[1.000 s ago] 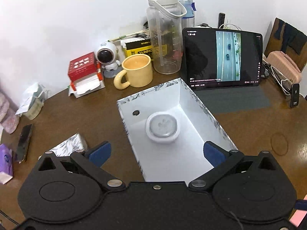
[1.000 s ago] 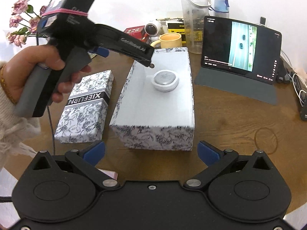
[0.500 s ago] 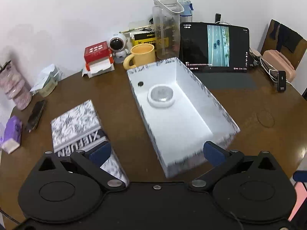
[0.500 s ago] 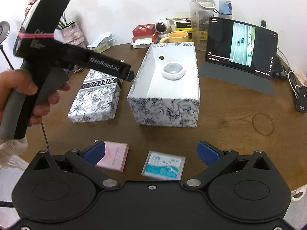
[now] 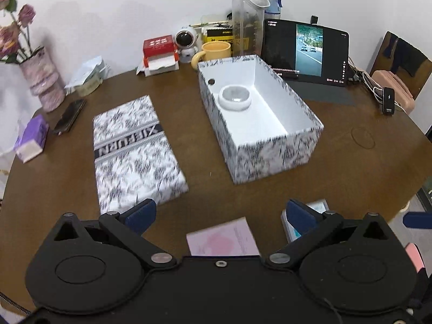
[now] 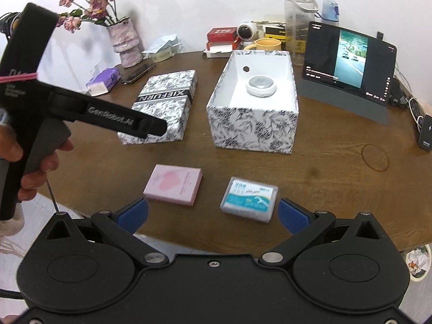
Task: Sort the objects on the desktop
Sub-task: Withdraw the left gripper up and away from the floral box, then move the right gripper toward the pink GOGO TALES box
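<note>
Brown table [image 6: 324, 183], pink card box [image 6: 174, 184] before right tongs [image 6: 213, 213]

On the table [image 6: 324, 167]: one open patterned box [image 6: 253, 124] with one round white container [image 6: 261, 86] inside, one patterned lid [image 6: 162, 105], one pink booklet [image 6: 174, 184], one clear pack of floss picks [image 6: 249, 198]. At the back — one tablet [image 6: 349, 62], two bottles [image 5: 248, 19], one yellow mug [image 5: 216, 51], one red box [image 5: 158, 44], one small robot figure [image 5: 185, 40]. At the left — one vase of flowers [image 6: 125, 43], one phone [image 5: 68, 116], one purple tissue pack [image 5: 31, 139].
</note>
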Action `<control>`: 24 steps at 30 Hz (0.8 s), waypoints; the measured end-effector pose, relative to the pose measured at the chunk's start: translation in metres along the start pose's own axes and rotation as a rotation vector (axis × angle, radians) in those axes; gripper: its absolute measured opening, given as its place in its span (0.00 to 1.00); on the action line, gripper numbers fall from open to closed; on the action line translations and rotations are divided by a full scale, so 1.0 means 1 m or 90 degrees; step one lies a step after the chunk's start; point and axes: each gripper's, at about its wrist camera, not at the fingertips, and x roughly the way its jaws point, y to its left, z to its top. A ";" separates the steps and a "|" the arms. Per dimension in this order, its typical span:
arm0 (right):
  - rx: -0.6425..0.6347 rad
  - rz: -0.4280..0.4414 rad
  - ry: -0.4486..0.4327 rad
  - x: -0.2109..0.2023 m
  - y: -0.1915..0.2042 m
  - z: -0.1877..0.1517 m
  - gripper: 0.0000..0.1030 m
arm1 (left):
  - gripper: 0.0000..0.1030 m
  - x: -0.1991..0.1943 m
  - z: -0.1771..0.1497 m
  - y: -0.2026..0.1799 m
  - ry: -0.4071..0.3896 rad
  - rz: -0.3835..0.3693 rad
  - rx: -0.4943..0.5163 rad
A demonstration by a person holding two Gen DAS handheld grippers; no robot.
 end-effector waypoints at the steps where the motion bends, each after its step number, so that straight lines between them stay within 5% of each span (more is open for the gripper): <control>1: -0.002 0.001 0.001 -0.001 0.002 -0.003 1.00 | 1.00 -0.004 -0.005 0.001 0.001 0.001 -0.005; 24: -0.031 0.016 0.017 -0.003 0.030 -0.027 1.00 | 1.00 -0.041 -0.068 0.026 0.029 0.031 -0.056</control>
